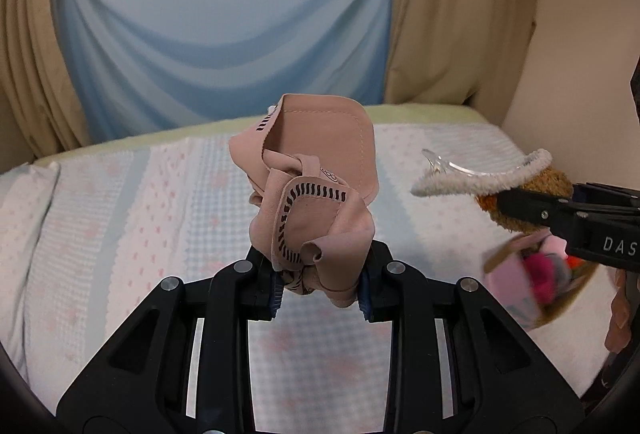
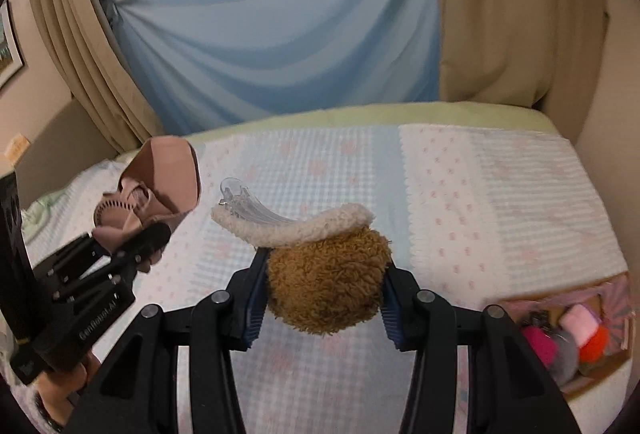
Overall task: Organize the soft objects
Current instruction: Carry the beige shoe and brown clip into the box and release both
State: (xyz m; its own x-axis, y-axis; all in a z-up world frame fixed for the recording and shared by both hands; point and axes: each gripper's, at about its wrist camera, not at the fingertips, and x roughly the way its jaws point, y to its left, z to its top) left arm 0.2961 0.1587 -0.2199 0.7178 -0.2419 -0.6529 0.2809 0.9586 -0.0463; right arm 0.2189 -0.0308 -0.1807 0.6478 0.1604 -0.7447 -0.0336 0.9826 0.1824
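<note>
My left gripper (image 1: 320, 294) is shut on a crumpled pink fabric piece with black dashed trim (image 1: 316, 190), held above the bed; it also shows at the left of the right wrist view (image 2: 156, 190). My right gripper (image 2: 322, 310) is shut on a brown fuzzy plush ball (image 2: 328, 282) with a white fleece-covered clear hair clip (image 2: 288, 222) on top. In the left wrist view that plush (image 1: 532, 186) and clip (image 1: 480, 174) sit at the right, in the right gripper (image 1: 516, 206).
A bed with a pastel checked and dotted quilt (image 2: 460, 194) lies below both grippers. A cardboard box with pink, red and grey soft items (image 2: 572, 338) sits at its right edge, also in the left wrist view (image 1: 536, 286). Blue and beige curtains (image 1: 224, 34) hang behind; a wall stands to the right.
</note>
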